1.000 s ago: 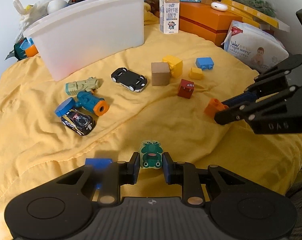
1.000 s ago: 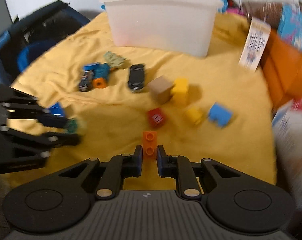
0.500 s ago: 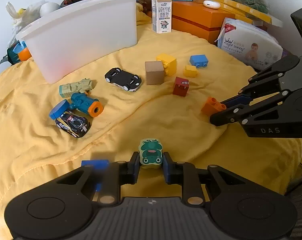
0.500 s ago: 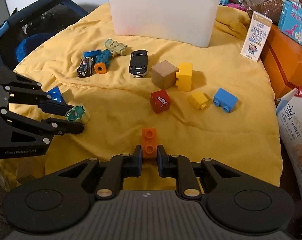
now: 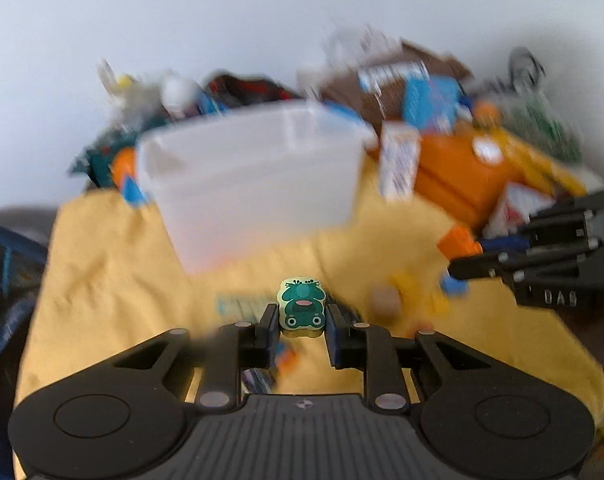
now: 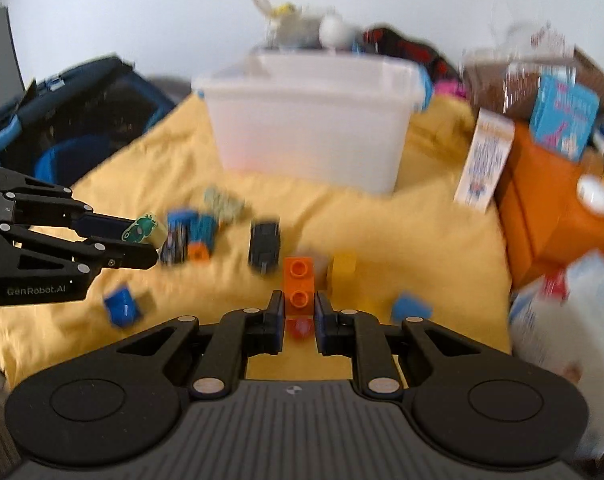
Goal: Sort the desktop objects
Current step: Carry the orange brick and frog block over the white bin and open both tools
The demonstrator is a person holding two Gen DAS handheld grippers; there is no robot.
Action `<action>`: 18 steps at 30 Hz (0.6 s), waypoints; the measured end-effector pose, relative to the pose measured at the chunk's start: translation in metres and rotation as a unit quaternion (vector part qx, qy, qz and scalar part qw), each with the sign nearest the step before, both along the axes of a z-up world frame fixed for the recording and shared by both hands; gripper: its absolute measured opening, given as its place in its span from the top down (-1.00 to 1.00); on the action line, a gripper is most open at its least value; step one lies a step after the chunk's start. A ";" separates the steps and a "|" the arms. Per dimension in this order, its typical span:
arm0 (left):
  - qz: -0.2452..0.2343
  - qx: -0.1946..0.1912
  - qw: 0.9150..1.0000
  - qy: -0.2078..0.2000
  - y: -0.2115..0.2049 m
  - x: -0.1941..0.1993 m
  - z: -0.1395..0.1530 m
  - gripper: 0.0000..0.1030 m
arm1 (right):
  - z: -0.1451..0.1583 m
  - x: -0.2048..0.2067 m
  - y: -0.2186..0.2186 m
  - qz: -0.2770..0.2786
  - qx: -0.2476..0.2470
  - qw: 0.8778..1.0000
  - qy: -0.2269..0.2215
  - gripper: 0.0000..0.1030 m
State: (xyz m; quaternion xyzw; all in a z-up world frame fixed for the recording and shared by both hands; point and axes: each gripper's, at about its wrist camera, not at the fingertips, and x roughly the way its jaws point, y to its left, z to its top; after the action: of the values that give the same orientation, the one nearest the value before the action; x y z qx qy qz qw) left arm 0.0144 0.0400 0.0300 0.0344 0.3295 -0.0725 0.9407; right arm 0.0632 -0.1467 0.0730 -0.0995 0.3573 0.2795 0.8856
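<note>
My left gripper (image 5: 301,320) is shut on a green frog block (image 5: 301,309) and holds it above the yellow cloth; the gripper also shows in the right wrist view (image 6: 144,240) with the frog block (image 6: 144,230). My right gripper (image 6: 298,312) is shut on an orange two-stud brick (image 6: 298,286), lifted above the cloth; it shows at the right of the left wrist view (image 5: 467,256) with the brick (image 5: 457,242). The white plastic bin (image 6: 309,128) stands ahead of both grippers, also in the left wrist view (image 5: 254,184). Both views are blurred.
On the yellow cloth (image 6: 421,232) lie a black toy car (image 6: 265,242), a blue and orange toy (image 6: 198,236), a yellow block (image 6: 341,272) and blue bricks (image 6: 120,308). Orange boxes (image 6: 553,208), a carton (image 6: 483,160) and packages crowd the right. A dark bag (image 6: 74,120) sits left.
Both grippers have risen and tilted up toward the white bin, each still holding its block. The bin now fills the middle of both views, and the views are motion-blurred.
</note>
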 end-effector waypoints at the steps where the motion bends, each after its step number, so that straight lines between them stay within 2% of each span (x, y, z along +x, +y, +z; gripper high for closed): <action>1: 0.005 -0.002 1.000 -0.015 0.003 0.006 0.009 0.48 | 0.006 0.004 0.002 0.002 0.001 1.000 -0.012 0.67; 3: 0.011 0.000 0.999 -0.040 0.011 0.023 0.025 0.48 | 0.019 0.015 0.008 0.008 0.001 0.999 -0.040 0.67; 7: 0.023 0.039 0.995 -0.086 0.020 0.058 0.061 0.48 | 0.049 0.041 0.022 0.006 0.002 0.995 -0.102 0.67; 10: 0.028 0.038 0.993 -0.111 0.030 0.080 0.087 0.48 | 0.075 0.062 0.031 0.009 0.020 0.989 -0.143 0.66; 13: 0.028 0.052 0.990 -0.131 0.031 0.104 0.102 0.48 | 0.102 0.079 0.042 0.016 0.032 0.982 -0.183 0.66; 16: 0.040 0.055 0.990 -0.123 0.033 0.135 0.101 0.48 | 0.123 0.097 0.057 0.014 0.041 0.976 -0.214 0.66; 18: 0.049 0.056 0.991 -0.108 0.032 0.150 0.093 0.47 | 0.131 0.114 0.067 0.002 0.055 0.976 -0.210 0.66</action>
State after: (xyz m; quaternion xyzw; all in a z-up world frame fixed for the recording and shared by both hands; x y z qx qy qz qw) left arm 0.1649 0.0723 0.1227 0.0785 0.2306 -0.0037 0.9699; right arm 0.1774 -0.0794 0.2040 -0.1082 0.1469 0.2732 0.9445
